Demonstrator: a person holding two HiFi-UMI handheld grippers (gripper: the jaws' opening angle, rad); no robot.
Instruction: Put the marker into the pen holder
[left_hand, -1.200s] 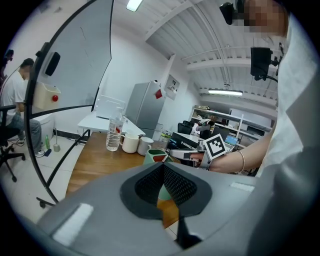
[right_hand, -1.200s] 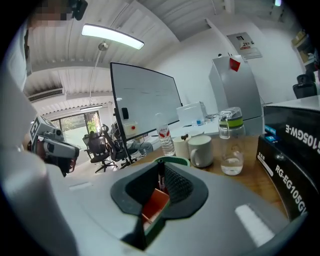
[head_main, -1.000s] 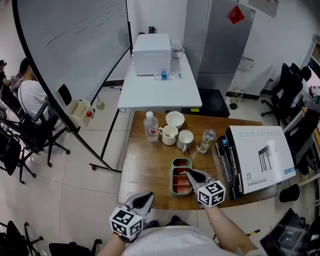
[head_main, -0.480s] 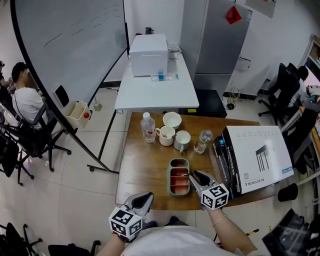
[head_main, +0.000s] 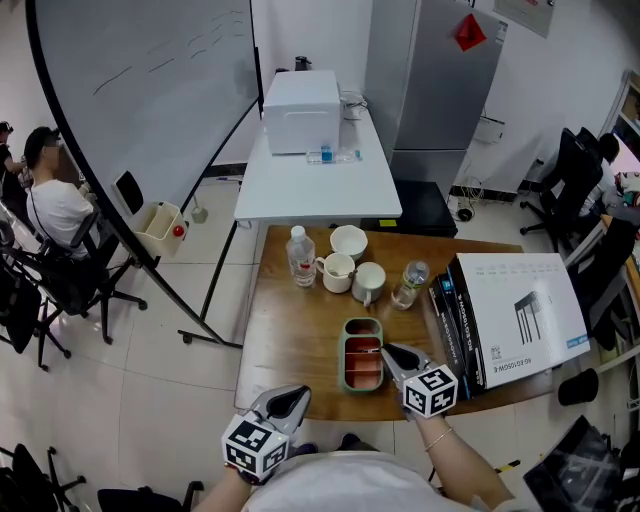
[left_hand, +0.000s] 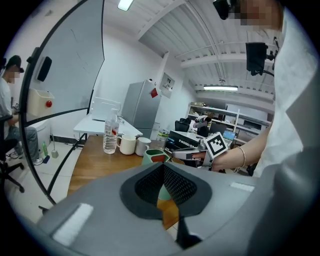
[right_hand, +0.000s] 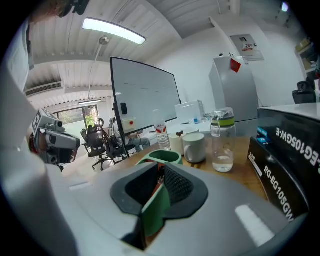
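Observation:
The green pen holder (head_main: 362, 325) lies on the wooden table (head_main: 290, 340), with reddish things in its compartments; I cannot single out a marker among them. My right gripper (head_main: 385, 350) sits at the holder's right rim. In the right gripper view the jaws (right_hand: 161, 172) are closing, with a green wall of the holder (right_hand: 155, 205) between the pads, which press on it. The holder's round far end (right_hand: 160, 156) shows beyond. My left gripper (head_main: 295, 397) hangs at the table's front edge, off the holder. Its pads (left_hand: 162, 167) meet with nothing between them.
Behind the holder stand a water bottle (head_main: 301, 255), two mugs (head_main: 338, 270), a bowl (head_main: 350, 240) and a glass jar (head_main: 410, 283). Flat boxes (head_main: 515, 315) fill the table's right side. A white table (head_main: 320, 170) stands beyond, and a person (head_main: 55, 205) sits at far left.
The right gripper has shifted from over the holder's middle to its right rim. The left gripper has stayed where it was.

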